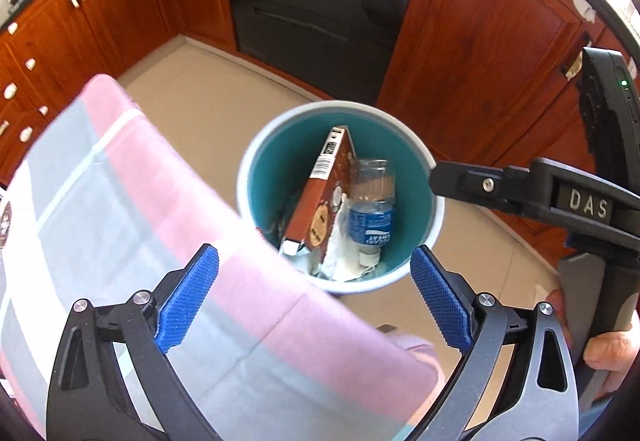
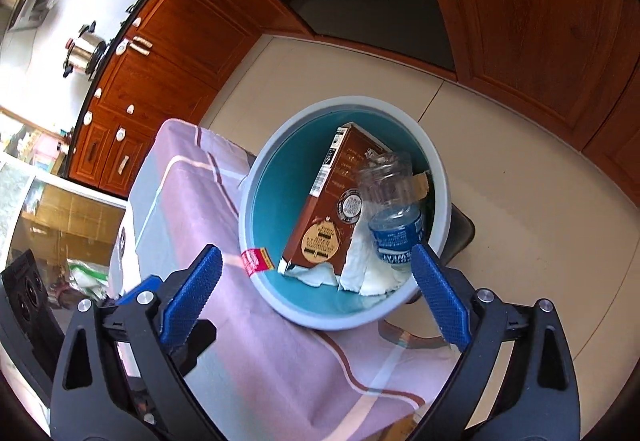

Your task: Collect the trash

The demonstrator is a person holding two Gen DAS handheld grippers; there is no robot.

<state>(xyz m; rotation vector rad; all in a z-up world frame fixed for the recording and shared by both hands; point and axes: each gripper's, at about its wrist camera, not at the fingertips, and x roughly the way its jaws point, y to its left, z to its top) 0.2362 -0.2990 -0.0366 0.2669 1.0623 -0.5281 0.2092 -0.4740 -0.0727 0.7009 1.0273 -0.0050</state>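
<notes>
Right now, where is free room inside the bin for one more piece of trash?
The bin is free along its teal left wall, beside the brown carton. The right side is crowded: bottle over white paper.

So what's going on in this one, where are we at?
A person is collecting trash with a handheld gripper in each hand. Both the left gripper and the right gripper hang over the bin with jaws wide and nothing between them. Inside the bin lie a brown carton, a plastic bottle and some white tissue. The bin stands on the floor beside a table with a pink and grey cloth.
</notes>
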